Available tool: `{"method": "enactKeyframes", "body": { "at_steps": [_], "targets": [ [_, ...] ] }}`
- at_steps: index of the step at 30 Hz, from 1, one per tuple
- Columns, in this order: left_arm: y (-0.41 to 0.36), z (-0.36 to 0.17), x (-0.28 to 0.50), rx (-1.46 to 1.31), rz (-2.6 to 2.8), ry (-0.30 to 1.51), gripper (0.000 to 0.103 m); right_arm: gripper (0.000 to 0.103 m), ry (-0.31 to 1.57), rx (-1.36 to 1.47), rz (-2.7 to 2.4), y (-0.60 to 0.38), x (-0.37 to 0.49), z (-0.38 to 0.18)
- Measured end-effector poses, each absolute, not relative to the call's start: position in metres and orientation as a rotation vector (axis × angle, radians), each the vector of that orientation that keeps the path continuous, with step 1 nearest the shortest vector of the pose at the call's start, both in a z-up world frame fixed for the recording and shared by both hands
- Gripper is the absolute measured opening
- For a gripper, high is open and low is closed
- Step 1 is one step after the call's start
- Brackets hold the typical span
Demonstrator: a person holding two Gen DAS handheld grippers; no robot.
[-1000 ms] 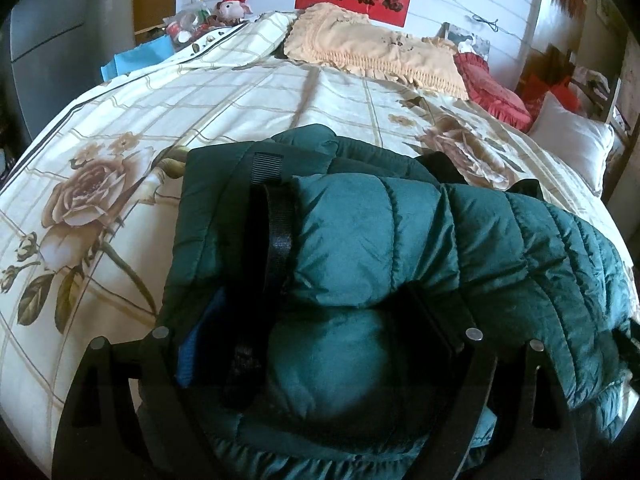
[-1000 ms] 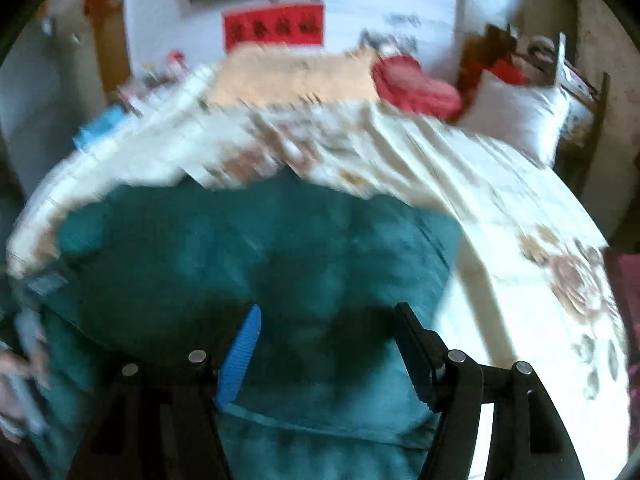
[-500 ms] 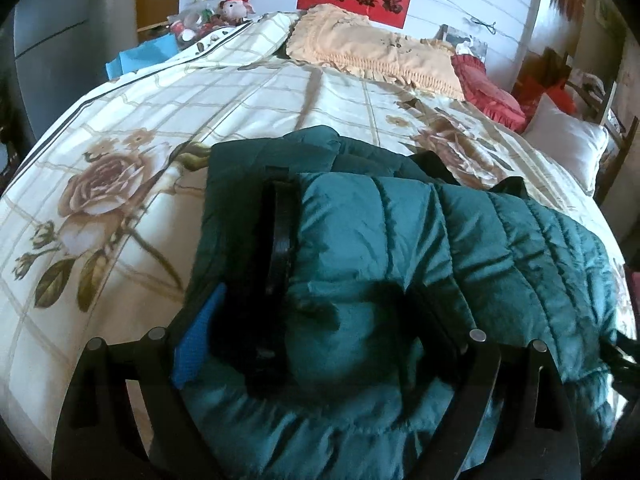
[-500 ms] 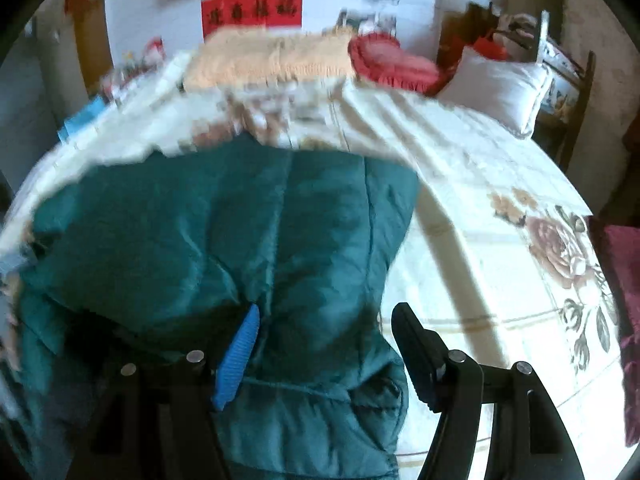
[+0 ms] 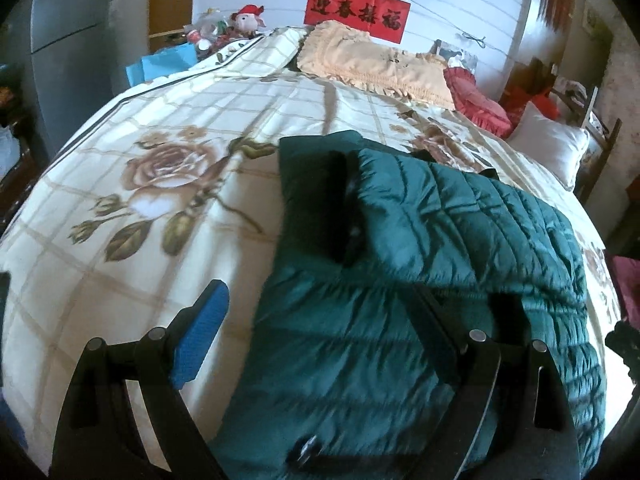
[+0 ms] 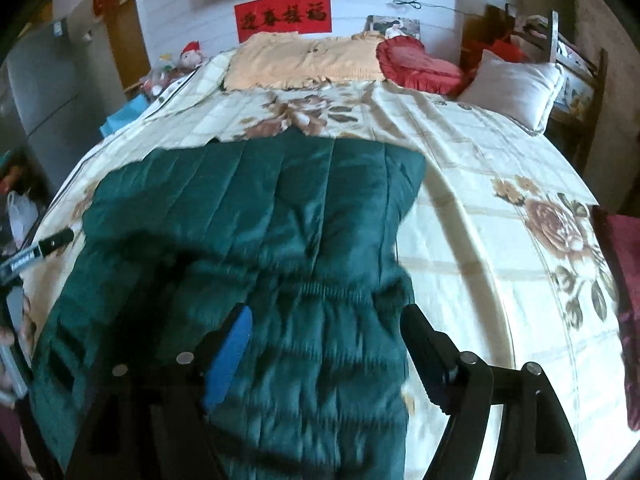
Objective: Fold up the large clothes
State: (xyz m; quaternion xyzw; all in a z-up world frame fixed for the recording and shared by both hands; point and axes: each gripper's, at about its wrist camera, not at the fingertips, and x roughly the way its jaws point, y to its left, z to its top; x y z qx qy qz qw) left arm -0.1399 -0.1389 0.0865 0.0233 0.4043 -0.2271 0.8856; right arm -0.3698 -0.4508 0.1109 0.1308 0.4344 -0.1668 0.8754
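Lying folded on the bed (image 5: 168,216), jacket (image 6: 256,216); left tool (image 5: 320,332) apart, right tool (image 6: 328,344) seemingly opening.

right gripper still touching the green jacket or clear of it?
Cannot tell. Right wrist view: the right gripper has its jaws opening with the green jacket between them, but blur hides whether the pads meet fabric.

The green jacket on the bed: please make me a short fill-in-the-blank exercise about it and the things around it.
1. The quilted jacket lying on the bed is dark ____.
2. The bedspread under it is printed with large ____.
3. On the wall behind the bed hangs a ____ banner with black characters.
4. The pillow at the far right of the bed is ____.

Missing words: green; roses; red; white
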Motion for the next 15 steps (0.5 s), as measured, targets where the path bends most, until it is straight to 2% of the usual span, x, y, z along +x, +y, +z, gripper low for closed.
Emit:
{"method": "enactKeyframes", "body": {
  "at_steps": [15],
  "targets": [
    [-0.077,0.079,-0.197,0.074,-0.470,0.867,0.090,0.075,0.986,0.333,-0.302,-0.419,-0.433,0.085]
  ]
}}
